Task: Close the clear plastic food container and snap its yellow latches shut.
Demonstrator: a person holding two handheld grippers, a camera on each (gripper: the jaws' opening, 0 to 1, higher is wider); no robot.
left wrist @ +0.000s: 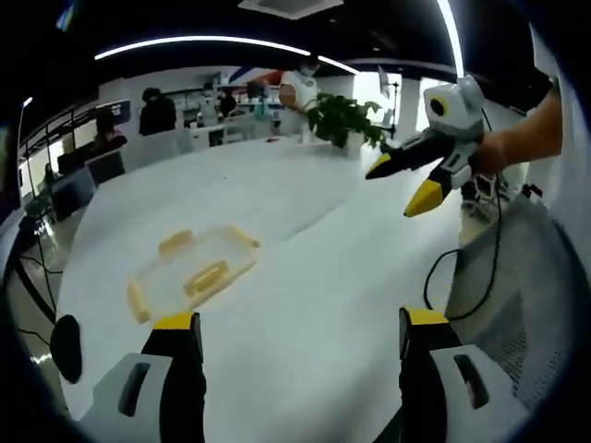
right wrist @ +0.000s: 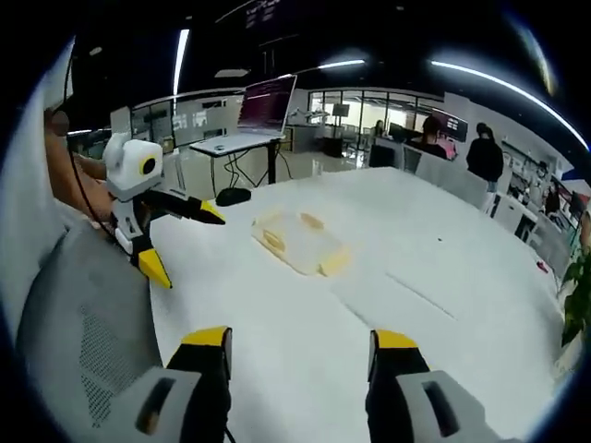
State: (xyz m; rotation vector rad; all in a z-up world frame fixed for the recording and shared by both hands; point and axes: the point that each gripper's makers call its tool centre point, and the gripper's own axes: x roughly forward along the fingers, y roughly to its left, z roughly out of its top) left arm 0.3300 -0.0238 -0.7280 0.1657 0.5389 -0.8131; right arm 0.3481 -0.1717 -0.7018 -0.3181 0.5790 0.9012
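Container [left wrist: 192, 269] on desk [left wrist: 314, 277] looks light, slippery, thin-walled: press yellow latches [left wrist: 205, 277]; left tool [left wrist: 300, 346], right tool [right wrist: 300, 355] both spread, empty.

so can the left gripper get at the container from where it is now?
Probably yes. The left gripper is open above the white table, with bare tabletop between its jaws and the clear container. The right gripper, also open, is held off to the side, out of that path.
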